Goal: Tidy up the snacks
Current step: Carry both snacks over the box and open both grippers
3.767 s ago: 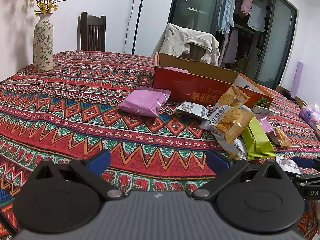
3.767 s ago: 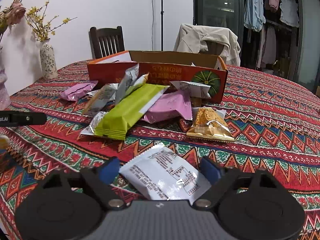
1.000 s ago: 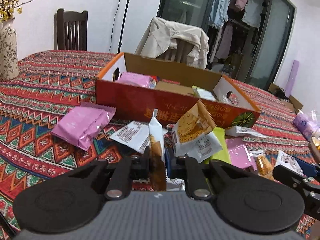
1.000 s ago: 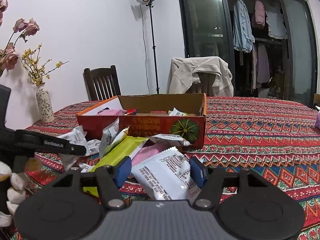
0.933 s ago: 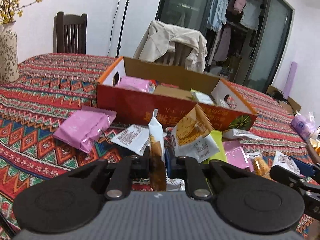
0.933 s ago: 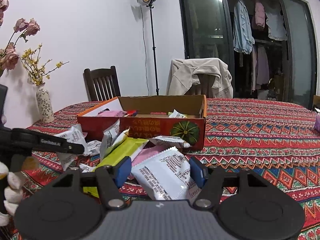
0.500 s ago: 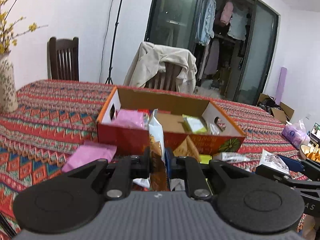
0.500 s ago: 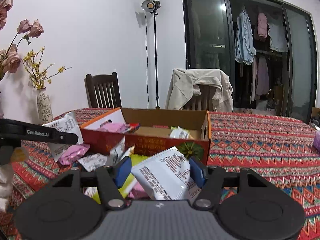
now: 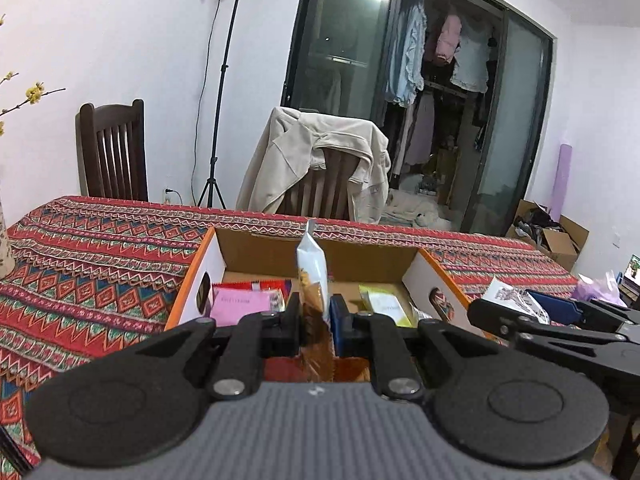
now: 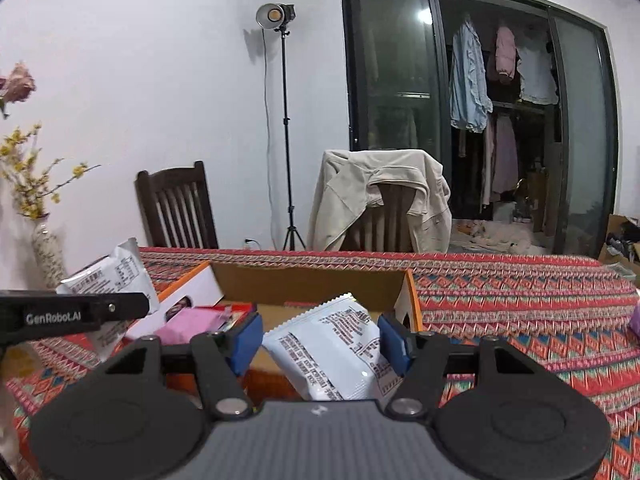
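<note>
- Left gripper [image 9: 315, 322] is clamped on a thin packet [image 9: 313, 268]; the box [image 9: 416, 256] lies at 12 o'clock.
- Only the right view shows "GenRobot.AI".
- Right gripper [image 10: 320, 344] grips a white packet [image 10: 332, 348], half open.

Red zigzag tablecloth [image 9: 100, 248] (orange-rimmed box [image 9: 192, 264])

A patterned red cloth [image 9: 100, 248] covers the counter. At its far edge stand a dark wooden chair [image 9: 112, 152] on the left and another chair draped with a beige jacket [image 9: 316, 160]. Between them rises a light stand [image 10: 282, 128]. A flowered vase [image 10: 48, 252] sits far left. Clothes [image 10: 472, 80] hang behind glass doors.
</note>
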The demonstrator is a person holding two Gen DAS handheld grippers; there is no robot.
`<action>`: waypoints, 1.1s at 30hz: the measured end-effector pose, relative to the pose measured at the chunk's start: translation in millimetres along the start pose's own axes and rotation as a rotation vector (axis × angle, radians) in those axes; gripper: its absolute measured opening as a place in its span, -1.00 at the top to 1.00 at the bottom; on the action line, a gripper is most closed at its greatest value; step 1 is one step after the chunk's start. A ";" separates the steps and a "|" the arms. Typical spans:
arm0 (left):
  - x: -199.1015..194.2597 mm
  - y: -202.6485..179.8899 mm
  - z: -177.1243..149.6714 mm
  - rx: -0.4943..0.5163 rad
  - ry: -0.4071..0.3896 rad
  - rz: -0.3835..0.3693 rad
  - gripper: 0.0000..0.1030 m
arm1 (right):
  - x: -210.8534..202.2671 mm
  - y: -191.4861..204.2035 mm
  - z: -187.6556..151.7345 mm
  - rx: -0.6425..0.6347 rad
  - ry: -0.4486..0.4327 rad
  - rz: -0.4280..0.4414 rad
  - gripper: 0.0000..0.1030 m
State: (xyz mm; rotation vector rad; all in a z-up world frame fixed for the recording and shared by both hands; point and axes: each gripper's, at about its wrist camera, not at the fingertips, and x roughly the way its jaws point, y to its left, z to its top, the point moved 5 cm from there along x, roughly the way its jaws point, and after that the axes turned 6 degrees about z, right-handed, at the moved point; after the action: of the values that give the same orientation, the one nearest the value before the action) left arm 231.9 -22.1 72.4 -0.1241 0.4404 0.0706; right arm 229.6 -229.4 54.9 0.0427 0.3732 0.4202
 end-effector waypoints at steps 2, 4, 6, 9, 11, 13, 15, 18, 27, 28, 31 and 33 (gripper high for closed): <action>11.0 1.5 5.9 -0.009 0.006 0.008 0.71 | 14.7 0.4 8.8 -0.002 0.006 -0.016 -0.22; 21.2 4.2 10.9 -0.017 0.009 0.021 0.71 | 28.1 -0.4 15.2 0.000 0.013 -0.027 -0.22; 32.8 7.5 15.4 -0.027 0.011 0.040 0.71 | 41.8 -1.3 20.0 -0.001 0.021 -0.039 -0.22; 50.5 13.1 19.4 -0.041 0.018 0.066 0.71 | 63.4 -4.4 22.1 0.004 0.033 -0.058 -0.22; 64.2 16.9 20.8 -0.044 0.030 0.084 0.71 | 75.8 -5.3 19.2 0.012 0.046 -0.060 -0.22; 77.8 20.2 22.1 -0.044 0.035 0.102 0.71 | 88.0 -6.4 16.5 0.009 0.055 -0.064 -0.22; 89.5 23.0 20.7 -0.044 0.037 0.116 0.71 | 97.4 -8.3 14.6 0.006 0.057 -0.069 -0.22; 104.4 28.8 16.6 -0.053 0.046 0.126 0.71 | 110.0 -12.4 7.5 0.006 0.066 -0.072 -0.23; 106.7 44.7 6.2 -0.091 0.015 0.141 -0.69 | 124.0 -24.7 -12.9 0.047 0.093 -0.035 -1.00; 102.5 47.3 7.5 -0.104 -0.009 0.152 -1.00 | 123.5 -26.3 -11.6 0.049 0.087 -0.036 -1.00; 92.6 52.0 11.8 -0.125 -0.067 0.170 -1.00 | 120.2 -30.3 -12.4 0.067 0.076 -0.035 -1.00; 91.9 52.5 12.8 -0.127 -0.063 0.168 -1.00 | 117.9 -31.9 -13.2 0.074 0.072 -0.034 -1.00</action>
State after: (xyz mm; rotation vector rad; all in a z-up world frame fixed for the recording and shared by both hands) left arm 315.1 35.4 39.0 -0.2091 0.3823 0.2672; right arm 337.1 -211.1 -1.9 0.0934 0.4598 0.3746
